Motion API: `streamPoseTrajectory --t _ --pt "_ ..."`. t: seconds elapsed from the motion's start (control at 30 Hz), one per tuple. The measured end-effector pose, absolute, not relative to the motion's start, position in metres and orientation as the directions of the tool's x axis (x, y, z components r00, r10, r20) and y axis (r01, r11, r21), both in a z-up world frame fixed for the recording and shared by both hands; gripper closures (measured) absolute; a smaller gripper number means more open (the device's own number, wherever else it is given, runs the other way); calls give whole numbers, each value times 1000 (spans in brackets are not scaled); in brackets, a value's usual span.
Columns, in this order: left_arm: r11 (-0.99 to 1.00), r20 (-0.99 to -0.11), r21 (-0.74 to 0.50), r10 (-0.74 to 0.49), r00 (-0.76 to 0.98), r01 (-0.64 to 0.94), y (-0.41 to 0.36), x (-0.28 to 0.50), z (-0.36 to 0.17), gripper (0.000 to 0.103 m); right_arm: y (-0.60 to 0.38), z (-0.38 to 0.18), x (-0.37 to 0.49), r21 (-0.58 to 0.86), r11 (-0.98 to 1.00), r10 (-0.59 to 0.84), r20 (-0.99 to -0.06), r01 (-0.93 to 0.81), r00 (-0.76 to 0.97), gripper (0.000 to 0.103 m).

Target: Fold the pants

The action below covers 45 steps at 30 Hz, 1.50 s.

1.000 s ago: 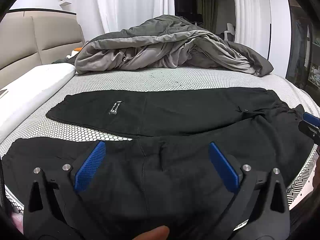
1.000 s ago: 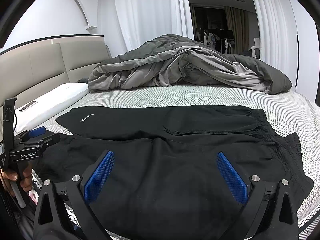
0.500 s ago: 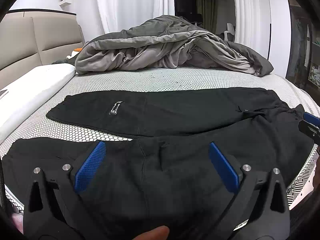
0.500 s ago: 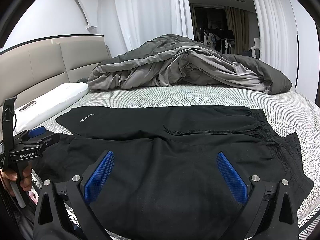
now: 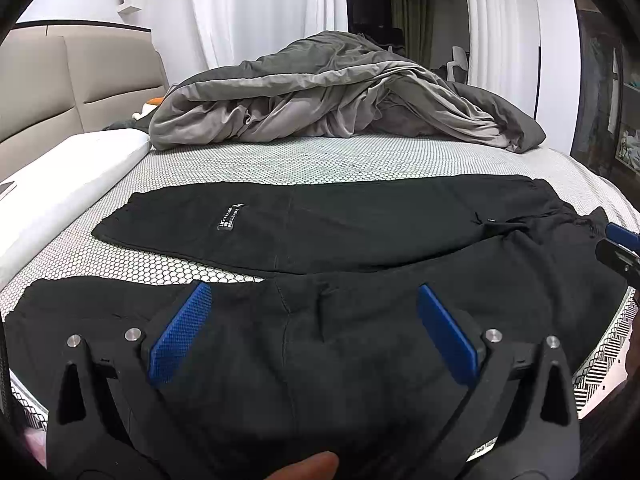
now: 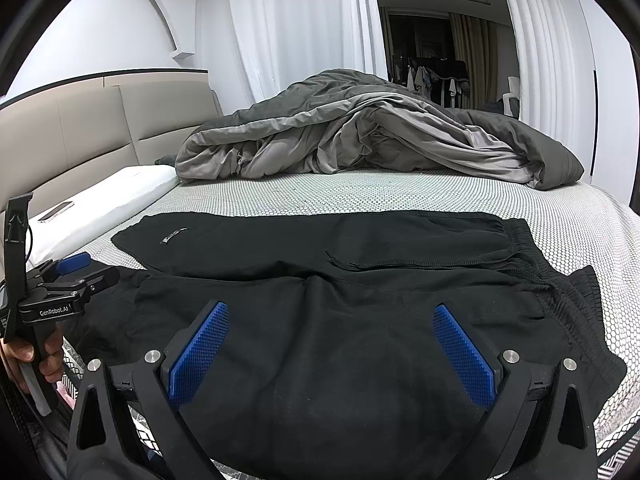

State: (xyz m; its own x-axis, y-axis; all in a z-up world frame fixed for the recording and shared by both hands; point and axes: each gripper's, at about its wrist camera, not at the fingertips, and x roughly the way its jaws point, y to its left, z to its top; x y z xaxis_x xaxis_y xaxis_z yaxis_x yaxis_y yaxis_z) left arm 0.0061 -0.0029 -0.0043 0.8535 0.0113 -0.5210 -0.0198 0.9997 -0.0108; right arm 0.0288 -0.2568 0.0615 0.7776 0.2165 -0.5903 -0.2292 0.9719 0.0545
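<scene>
White curtains (image 6: 304,28), beige headboard (image 6: 100,128), rumpled grey duvet (image 6: 360,140).

Left tongs (image 5: 314,322) gape wide over black pants (image 5: 360,228) spread flat on the bed (image 5: 320,160).

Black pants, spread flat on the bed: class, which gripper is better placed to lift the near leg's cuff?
Left, probably. The left gripper hovers open near the cuff end of the black pants; the right gripper hovers open nearer the waistband.
</scene>
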Motion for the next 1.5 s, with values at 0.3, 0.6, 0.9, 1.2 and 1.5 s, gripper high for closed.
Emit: streamPoseTrajectory --t 0.3,0.6,0.9,1.2,1.5 --pt "1000 -523 -11 3 853 -10 -4 6 0 1 -263 60 30 62 974 212 -587 -218 782 0" --pt "1000 -520 -2 11 854 -14 6 -4 1 1 -271 52 35 65 973 214 -618 -222 756 0" --pt "967 -539 -133 113 834 -216 83 -59 15 1 -304 81 23 -93 982 82 -579 -165 811 0" --pt "810 -550 -275 309 776 -518 211 -132 16 2 -373 79 3 -43 996 34 -649 -82 760 0" --pt "756 -639 -403 171 750 -515 268 -115 -15 26 -411 82 -11 14 1000 4 -639 6 769 0"
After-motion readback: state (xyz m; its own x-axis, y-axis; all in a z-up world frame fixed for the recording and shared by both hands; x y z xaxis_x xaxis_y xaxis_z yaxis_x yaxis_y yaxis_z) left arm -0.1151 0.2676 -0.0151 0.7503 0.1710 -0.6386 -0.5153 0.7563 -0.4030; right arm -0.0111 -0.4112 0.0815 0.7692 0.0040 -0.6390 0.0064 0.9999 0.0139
